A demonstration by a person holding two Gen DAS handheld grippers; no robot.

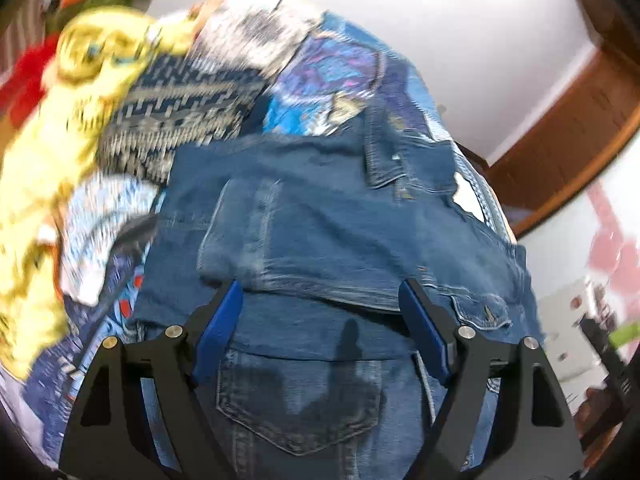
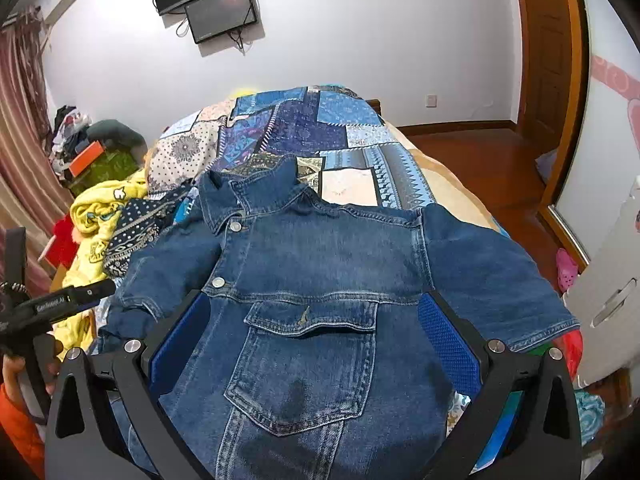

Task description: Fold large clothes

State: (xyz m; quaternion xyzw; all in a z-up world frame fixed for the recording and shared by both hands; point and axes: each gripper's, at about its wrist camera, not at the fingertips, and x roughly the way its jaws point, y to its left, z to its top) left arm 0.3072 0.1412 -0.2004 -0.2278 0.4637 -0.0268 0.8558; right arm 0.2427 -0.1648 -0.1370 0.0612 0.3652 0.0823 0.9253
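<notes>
A blue denim jacket (image 2: 320,264) lies front up on the patchwork bedspread (image 2: 320,128), collar toward the far end, its right sleeve spread out and its left sleeve bunched. My right gripper (image 2: 314,308) is open and empty, hovering over the chest pocket. In the left wrist view the jacket (image 1: 320,232) fills the middle, with a folded layer across it. My left gripper (image 1: 320,292) is open and empty, just above the denim near a pocket. The left wrist view is motion-blurred. The left gripper's body (image 2: 52,304) shows at the left edge of the right wrist view.
A yellow patterned cloth (image 2: 100,216) and a dark dotted cloth (image 2: 136,224) lie heaped left of the jacket. A chair piled with clothes (image 2: 92,148) stands by the curtain. A wooden door (image 2: 548,52) and wood floor lie right of the bed. A white cabinet (image 2: 608,292) stands near right.
</notes>
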